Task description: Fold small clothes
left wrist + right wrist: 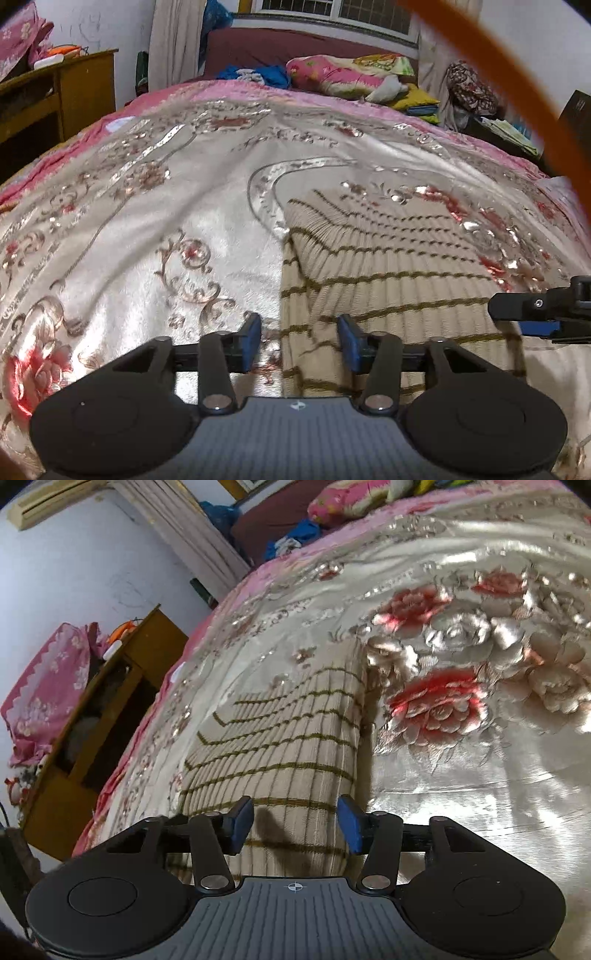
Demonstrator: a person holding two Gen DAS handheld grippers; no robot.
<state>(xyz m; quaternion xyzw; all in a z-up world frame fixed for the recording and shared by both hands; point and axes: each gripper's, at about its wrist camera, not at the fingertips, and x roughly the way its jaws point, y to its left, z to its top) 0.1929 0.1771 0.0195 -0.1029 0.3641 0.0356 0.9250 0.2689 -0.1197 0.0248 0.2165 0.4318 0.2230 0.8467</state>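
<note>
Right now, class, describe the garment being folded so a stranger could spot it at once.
Find the bed's shiny floral bedspread. On it, nearest the cameras, lies a folded beige ribbed top. Thin olive cross-stripes set it apart from the red and silver roses around it.

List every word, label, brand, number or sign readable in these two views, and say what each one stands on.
No words or numbers are readable in either view.
Small white emblem, no letters: on the grey ribbed body of the left gripper.
Small white crosshair mark, no letters: on the grey ribbed body of the right gripper.
Beige ribbed garment with olive stripes: no label visible.
Shiny floral bedspread: pattern only, no text.
</note>
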